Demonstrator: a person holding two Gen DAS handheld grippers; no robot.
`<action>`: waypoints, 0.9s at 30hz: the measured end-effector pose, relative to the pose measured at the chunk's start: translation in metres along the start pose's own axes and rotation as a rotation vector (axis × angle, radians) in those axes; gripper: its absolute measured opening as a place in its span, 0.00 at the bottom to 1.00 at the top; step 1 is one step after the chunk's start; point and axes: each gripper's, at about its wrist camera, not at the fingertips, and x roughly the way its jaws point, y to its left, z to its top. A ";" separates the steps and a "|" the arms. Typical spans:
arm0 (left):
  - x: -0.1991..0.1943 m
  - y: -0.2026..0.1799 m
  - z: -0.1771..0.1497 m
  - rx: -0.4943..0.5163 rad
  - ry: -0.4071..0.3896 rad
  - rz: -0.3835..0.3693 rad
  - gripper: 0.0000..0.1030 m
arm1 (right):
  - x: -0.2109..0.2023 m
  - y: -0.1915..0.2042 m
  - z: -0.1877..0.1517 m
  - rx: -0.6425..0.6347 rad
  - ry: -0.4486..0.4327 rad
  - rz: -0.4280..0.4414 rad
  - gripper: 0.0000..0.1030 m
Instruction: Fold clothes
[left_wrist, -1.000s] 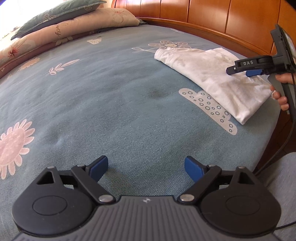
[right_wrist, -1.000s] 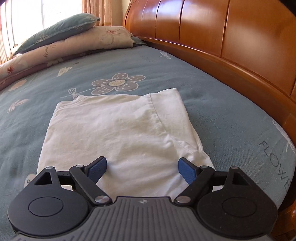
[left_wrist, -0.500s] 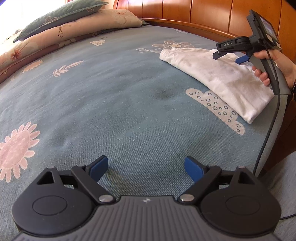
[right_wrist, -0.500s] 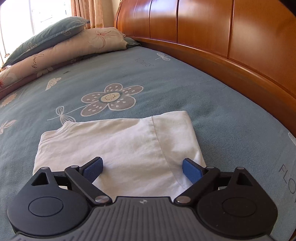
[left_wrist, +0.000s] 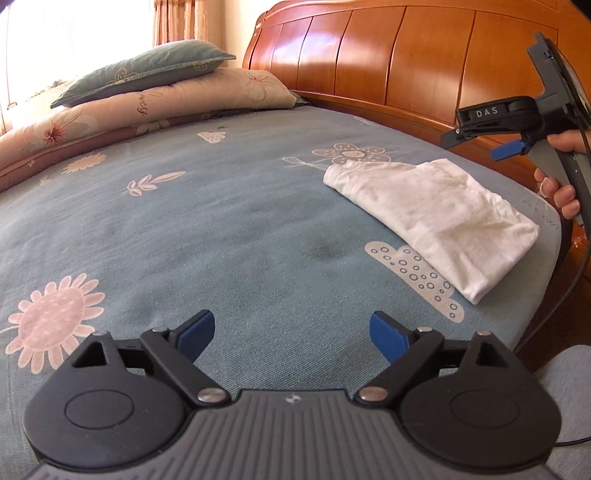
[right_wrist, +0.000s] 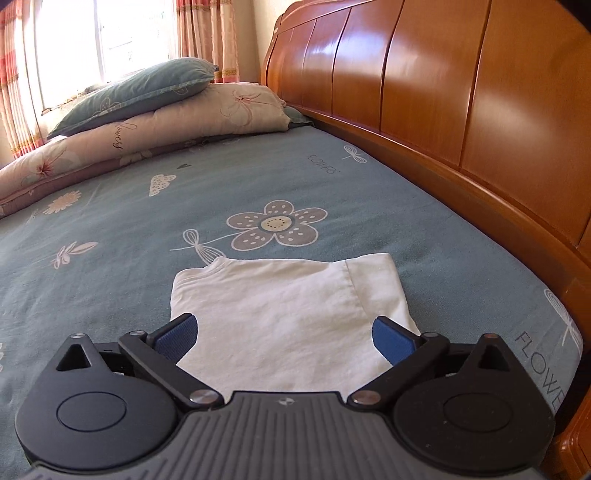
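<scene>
Blue-grey flowered bedsheet (left_wrist: 184, 229) fills most of both views, with stacked pillows (left_wrist: 155, 96) up at the far left by the window. Left gripper (left_wrist: 291, 332) hangs over bare sheet, jaws spread wide with nothing between them, and the shirt sits well off to its right.

Moving right, the white shirt (left_wrist: 436, 218) lies folded into a neat packet near the right edge of the bed, just beside the wooden headboard (left_wrist: 388, 66). In the left wrist view its long axis runs diagonally, from the flower print down toward the near corner. In the right wrist view it's straight ahead and below the right gripper (right_wrist: 286, 332), sleeve seam toward the headboard side.

So the right hand (left_wrist: 557, 177) is clearly the nearer one. Its jaws have just been opening and now stand as wide as they go, lifted clear above the cloth, pads not touching anything. Looks to me like the fold is basically done, both tools empty
</scene>
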 end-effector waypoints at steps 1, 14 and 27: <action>-0.007 -0.002 0.003 0.013 -0.024 0.010 0.88 | -0.010 0.002 0.000 -0.001 -0.010 -0.004 1.00; -0.083 -0.026 0.060 0.069 -0.273 0.033 0.99 | -0.141 0.028 -0.020 -0.040 -0.151 -0.144 1.00; -0.070 -0.056 0.049 0.012 -0.102 -0.092 0.99 | -0.173 0.050 -0.137 0.050 -0.063 -0.133 1.00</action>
